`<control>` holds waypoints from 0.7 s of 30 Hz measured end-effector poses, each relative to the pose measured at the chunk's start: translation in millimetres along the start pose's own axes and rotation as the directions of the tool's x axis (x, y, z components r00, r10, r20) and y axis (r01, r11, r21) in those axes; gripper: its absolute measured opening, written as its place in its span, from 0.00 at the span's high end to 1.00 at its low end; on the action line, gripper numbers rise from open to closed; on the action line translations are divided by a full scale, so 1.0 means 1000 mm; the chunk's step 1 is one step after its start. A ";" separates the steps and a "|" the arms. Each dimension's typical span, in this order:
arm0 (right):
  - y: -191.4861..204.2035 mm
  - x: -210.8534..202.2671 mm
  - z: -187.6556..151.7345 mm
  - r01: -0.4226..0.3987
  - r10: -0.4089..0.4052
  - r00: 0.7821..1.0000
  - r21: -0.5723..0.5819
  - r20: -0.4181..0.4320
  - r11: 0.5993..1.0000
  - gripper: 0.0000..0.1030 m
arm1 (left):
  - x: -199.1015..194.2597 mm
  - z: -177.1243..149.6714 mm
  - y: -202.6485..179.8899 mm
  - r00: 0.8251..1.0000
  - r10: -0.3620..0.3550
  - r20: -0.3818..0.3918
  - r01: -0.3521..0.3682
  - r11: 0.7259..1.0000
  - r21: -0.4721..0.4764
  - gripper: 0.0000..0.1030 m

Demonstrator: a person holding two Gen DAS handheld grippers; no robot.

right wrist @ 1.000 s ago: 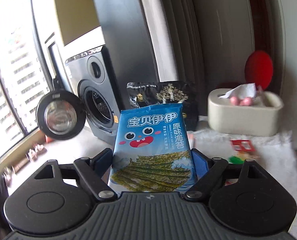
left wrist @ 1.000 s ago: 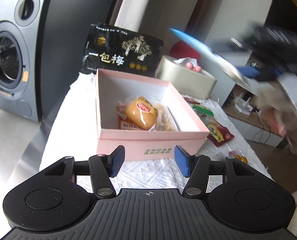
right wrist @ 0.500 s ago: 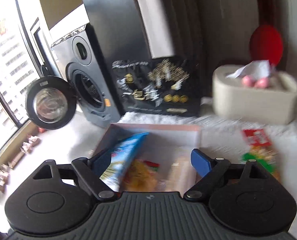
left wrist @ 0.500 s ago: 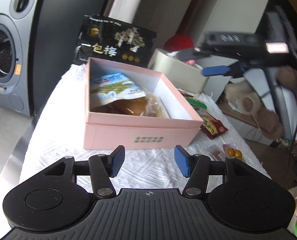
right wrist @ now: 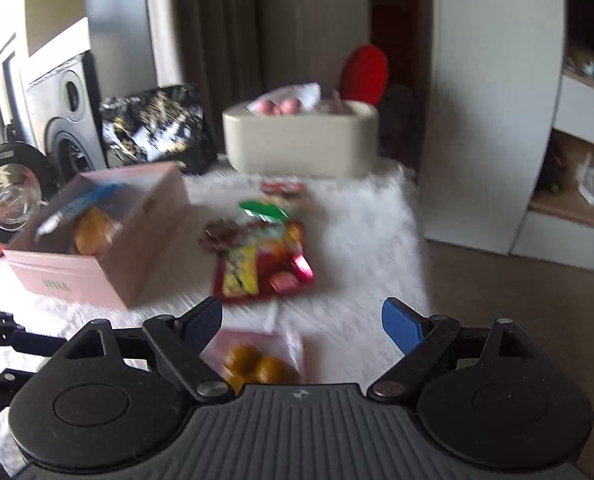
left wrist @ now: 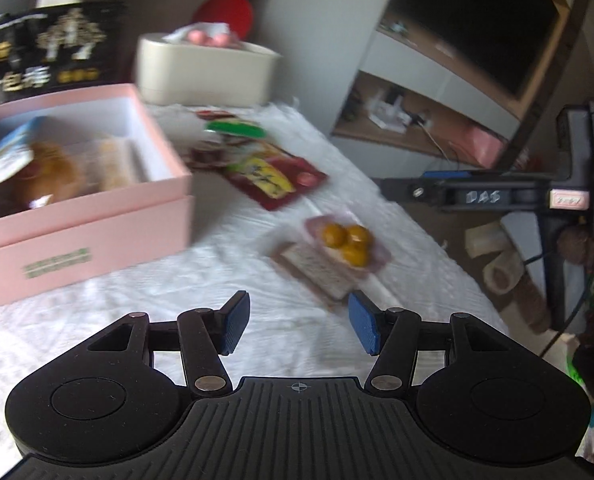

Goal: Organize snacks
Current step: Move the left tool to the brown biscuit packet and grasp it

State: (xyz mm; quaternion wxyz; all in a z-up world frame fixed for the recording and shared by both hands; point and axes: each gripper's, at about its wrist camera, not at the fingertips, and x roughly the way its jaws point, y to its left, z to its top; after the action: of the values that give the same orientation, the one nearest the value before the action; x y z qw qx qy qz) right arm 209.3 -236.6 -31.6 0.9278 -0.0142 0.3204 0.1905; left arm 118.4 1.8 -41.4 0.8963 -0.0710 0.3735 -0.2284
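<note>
White, fluffy cloth [left wrist: 225, 256] covers the table, with a cream tissue box [right wrist: 301, 140] and a black snack bag [right wrist: 153, 132] at its far edge and a washing machine [right wrist: 63, 120] beyond to the left. On the left stands the pink box [left wrist: 97, 232], open-topped, already holding a blue seaweed packet [left wrist: 1, 156] and some orange-brown wrapped snacks. Loose snacks lie to its right: a red and yellow packet [right wrist: 261, 268] in the middle, a green-topped one [right wrist: 263, 210] further off, and nearest of all a clear pink-edged packet of round orange sweets [left wrist: 329, 256].

The right gripper [right wrist: 301, 320] has its jaws well apart and grips nothing. The sweet packet sits directly under it, just inside the near end of the gap and toward the left finger. The left gripper [left wrist: 299, 326] is also spread and empty, and the same packet lies just ahead of it, slightly to the right. In the left wrist view the packet's long axis runs diagonally, from near-left to far-right.

Judging by this, the right gripper is the nearer one and looks set to take the sweets. It would need to drop almost straight down, its fingers straddling the packet's narrow width, then carry it left to the pink box.
</note>
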 end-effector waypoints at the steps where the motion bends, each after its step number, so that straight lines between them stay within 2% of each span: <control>1: -0.004 0.003 -0.008 0.007 -0.007 1.000 0.014 -0.007 1.000 0.15 | 0.007 0.002 -0.008 1.000 0.006 -0.005 -0.005 1.000 0.016 0.42; 5: -0.022 0.016 -0.030 0.004 -0.002 1.000 0.123 -0.015 0.992 0.15 | 0.037 0.006 -0.034 0.998 0.063 -0.015 -0.061 0.993 0.102 0.42; 8: -0.028 0.024 -0.042 0.041 -0.041 0.999 0.178 -0.002 0.983 0.15 | 0.059 0.010 -0.045 0.994 0.109 -0.030 -0.104 0.985 0.141 0.42; 11: -0.031 0.029 -0.052 0.067 -0.070 0.997 0.201 0.010 0.977 0.15 | 0.072 0.011 -0.055 0.981 0.194 -0.011 -0.186 0.955 0.230 0.41; 12: -0.033 0.029 -0.054 0.068 -0.071 0.997 0.212 0.009 0.975 0.15 | 0.073 0.010 -0.056 0.976 0.220 -0.002 -0.211 0.941 0.264 0.36; 15: -0.039 0.025 -0.056 0.054 -0.067 0.997 0.251 0.042 0.967 0.15 | 0.067 0.007 -0.051 0.972 0.233 -0.001 -0.224 0.935 0.276 0.36; 19: -0.050 0.025 -0.058 0.030 -0.048 0.998 0.324 0.047 0.946 0.15 | 0.051 0.005 -0.037 0.951 0.308 -0.006 -0.295 0.915 0.274 0.36; 21: -0.051 0.025 -0.059 0.024 -0.045 0.998 0.335 0.053 0.942 0.15 | 0.044 0.005 -0.025 0.942 0.335 -0.029 -0.320 0.919 0.231 0.41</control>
State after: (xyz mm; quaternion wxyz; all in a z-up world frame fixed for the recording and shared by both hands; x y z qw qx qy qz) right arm 211.6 -284.3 -98.4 0.9292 0.1436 0.3197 0.1173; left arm 140.0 -40.6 -58.7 0.9108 0.1013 0.3824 -0.1179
